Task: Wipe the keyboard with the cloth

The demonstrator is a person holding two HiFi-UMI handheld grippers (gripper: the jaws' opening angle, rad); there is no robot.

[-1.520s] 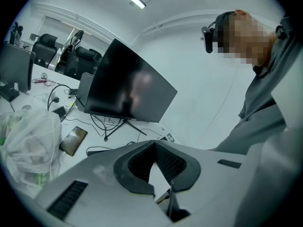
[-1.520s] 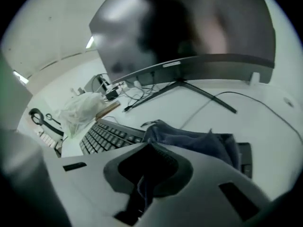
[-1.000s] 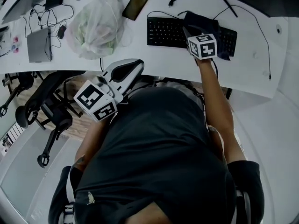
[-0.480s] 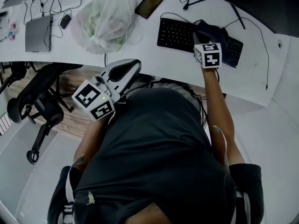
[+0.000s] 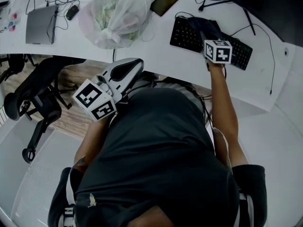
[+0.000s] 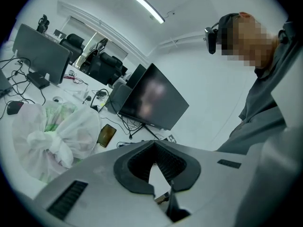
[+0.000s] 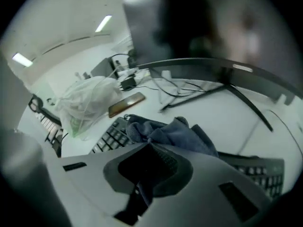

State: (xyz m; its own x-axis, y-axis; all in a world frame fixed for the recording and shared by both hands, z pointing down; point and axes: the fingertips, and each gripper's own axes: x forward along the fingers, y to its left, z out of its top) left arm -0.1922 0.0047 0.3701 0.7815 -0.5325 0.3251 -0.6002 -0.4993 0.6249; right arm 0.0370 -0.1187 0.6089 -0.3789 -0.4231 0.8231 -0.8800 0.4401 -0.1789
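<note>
Two grippers, but only one is working. My right gripper [image 5: 207, 32] has its fingers pinched tight on a fold of the dark cloth [image 5: 202, 22]. It tips steeply down so that the bunched remainder presses onto the middle of the keyboard [image 5: 185, 36] and can drag across the keys. The keyboard lies on the white desk [image 5: 156, 48], right of the phone [image 5: 165, 0] and the plastic bag [image 5: 118, 13]. My left gripper [image 5: 135, 65] hangs back at the desk edge by my body, fingers together on nothing. I judge it is kept clear because wiping needs one hand.
</note>
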